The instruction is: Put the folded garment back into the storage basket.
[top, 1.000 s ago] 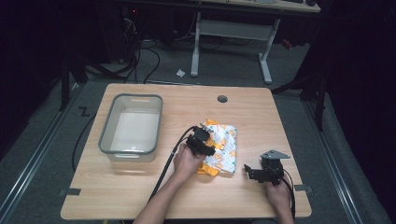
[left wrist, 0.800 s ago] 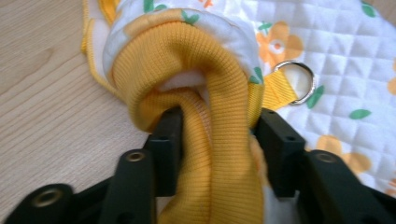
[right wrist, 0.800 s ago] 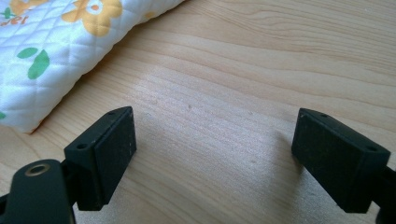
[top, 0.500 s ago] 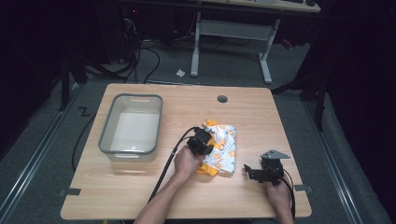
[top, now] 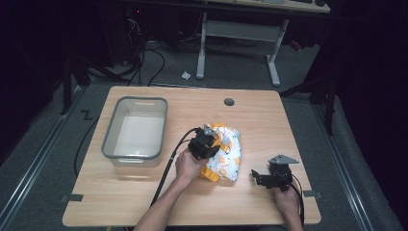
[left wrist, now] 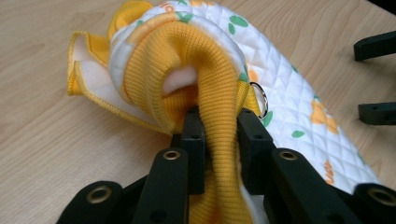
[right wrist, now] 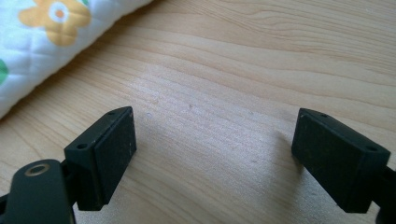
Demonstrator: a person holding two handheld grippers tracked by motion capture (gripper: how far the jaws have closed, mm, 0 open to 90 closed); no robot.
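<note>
A quilted white cloth item with orange flowers and a yellow ribbed cuff (top: 227,155) lies bunched at the middle of the table (top: 269,120). My left gripper (top: 208,142) sits at its left edge. In the left gripper view the jaws (left wrist: 217,116) have just been closing and now pinch the yellow ribbed cuff (left wrist: 187,60), which is drawn up between them; a small metal ring (left wrist: 260,95) hangs beside it. My right gripper (top: 258,177) rests low on the table to the right of the cloth, jaws (right wrist: 212,140) wide apart over bare wood, with the quilted cloth (right wrist: 42,32) beyond them.
A grey-rimmed plastic bin (top: 139,99) stands on the left part of the table. A round cable hole (top: 229,102) sits near the far edge. The right gripper's black fingertips (left wrist: 376,46) reach into the left gripper view at the right.
The left gripper's jaws have closed on the cloth's cuff and the hand has risen a little, pulling the cloth into a bunch. The right gripper has stayed put.
</note>
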